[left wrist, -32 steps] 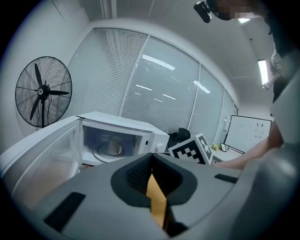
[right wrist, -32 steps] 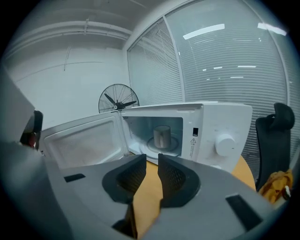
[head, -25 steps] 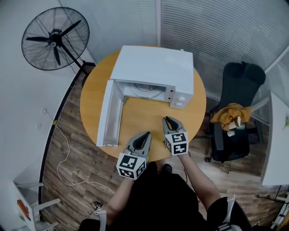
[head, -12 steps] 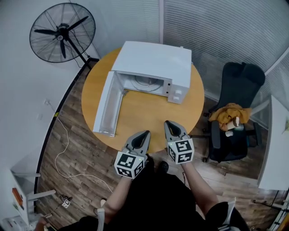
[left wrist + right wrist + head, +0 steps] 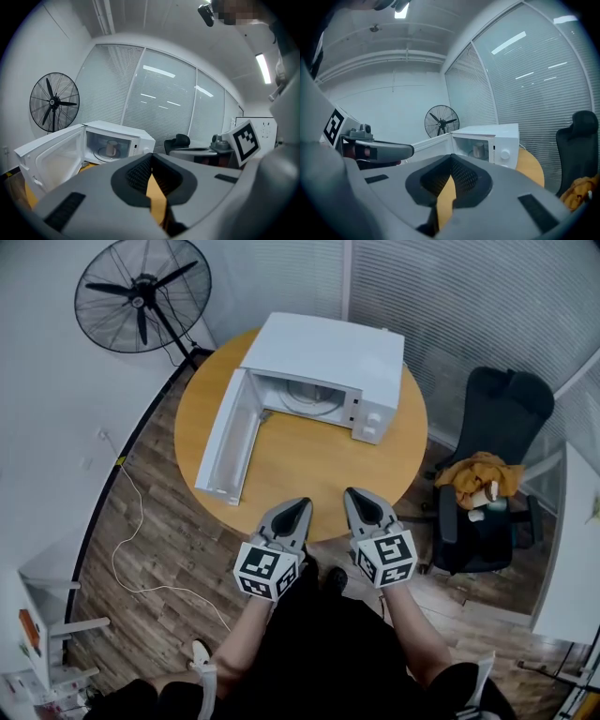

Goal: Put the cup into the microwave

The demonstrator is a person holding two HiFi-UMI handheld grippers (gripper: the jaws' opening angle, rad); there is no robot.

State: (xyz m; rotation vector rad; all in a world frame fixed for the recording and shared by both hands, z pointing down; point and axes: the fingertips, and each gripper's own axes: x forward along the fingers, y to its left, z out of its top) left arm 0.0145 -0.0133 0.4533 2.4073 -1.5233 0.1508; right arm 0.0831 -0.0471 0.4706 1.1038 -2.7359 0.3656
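A white microwave stands at the back of the round wooden table, its door swung wide open to the left. A beige cup sits upright on the turntable inside, and the cup also shows in the right gripper view. In the head view the microwave's roof hides it. My left gripper and right gripper hover side by side at the table's near edge, pointing at the microwave. Both are shut with nothing between their jaws, well short of the cup.
A black standing fan is behind the table at the left. A black office chair with an orange cloth on it stands to the right. A white cable trails over the wooden floor at the left.
Both grippers have drawn back from over the table to its near edge, the right one farther. The microwave and its door have not moved.
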